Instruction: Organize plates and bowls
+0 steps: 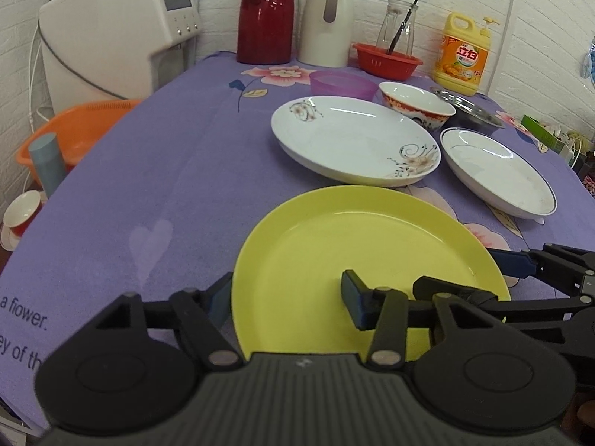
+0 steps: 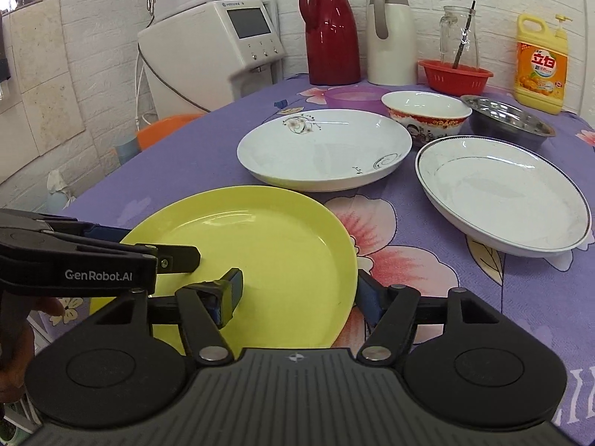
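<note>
Nearest the lens in both wrist views is the yellow plate, lying flat on the table with its purple flowered cloth and straddled from both sides. The left gripper has one blue-padded finger outside the plate's left rim and the other set down inside the dish; whether its pads actually clamp the rim I cannot tell. The right gripper stands spread wide, one finger over the plate's inner surface, the other outside the right rim, its pads not pressing on the plate. In the left view that right gripper enters at 3 o'clock, one finger lying over the plate. From the yellow plate, at 12 o'clock, sits a white plate with floral sprigs, just beside it; at 2 o'clock lies a second white plate with a dark rim line. Behind these, a red-patterned ceramic bowl touches the floral plate's far edge, with a purple plastic bowl at its 9 o'clock and a steel bowl at its 3 o'clock. Along the brick-pattern wall stand a red thermos, a beige jug, a red basket and a yellow detergent bottle.
</note>
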The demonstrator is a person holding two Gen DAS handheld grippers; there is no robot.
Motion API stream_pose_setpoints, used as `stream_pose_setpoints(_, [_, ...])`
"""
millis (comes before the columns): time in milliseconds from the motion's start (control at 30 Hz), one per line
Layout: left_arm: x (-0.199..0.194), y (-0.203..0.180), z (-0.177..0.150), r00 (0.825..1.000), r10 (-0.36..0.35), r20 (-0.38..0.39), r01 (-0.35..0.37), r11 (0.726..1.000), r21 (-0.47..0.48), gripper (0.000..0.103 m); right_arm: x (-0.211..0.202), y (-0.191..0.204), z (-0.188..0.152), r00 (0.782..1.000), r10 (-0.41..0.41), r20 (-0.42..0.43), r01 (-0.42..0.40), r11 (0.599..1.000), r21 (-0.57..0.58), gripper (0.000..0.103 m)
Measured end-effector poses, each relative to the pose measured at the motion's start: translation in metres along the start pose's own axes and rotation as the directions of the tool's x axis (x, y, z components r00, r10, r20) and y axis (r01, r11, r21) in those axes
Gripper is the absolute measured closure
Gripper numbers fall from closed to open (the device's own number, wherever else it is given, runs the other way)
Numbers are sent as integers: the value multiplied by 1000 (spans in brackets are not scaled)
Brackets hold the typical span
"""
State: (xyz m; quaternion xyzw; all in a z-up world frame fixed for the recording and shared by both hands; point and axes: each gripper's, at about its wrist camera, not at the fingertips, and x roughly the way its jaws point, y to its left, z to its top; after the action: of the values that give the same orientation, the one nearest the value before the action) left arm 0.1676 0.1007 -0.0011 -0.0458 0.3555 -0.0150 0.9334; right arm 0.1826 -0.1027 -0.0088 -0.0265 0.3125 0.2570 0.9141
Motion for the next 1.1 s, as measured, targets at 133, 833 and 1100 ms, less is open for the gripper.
stream_pose_setpoints(133, [6, 0, 4, 1000, -1, 4, 1, 1000, -4, 54, 2, 1, 1, 1000, -2, 2, 2, 1000, 1, 0])
stream_pose_setpoints(833, [9, 28, 47, 993, -70, 95, 75, 996, -46, 35, -8, -38, 43, 996, 28, 80, -31, 999, 34, 0])
stream_pose_setpoints(1100, [60, 37, 98, 994, -61, 96, 67, 996, -64, 32, 66, -65, 103, 998, 6, 59, -6, 1000, 1, 0])
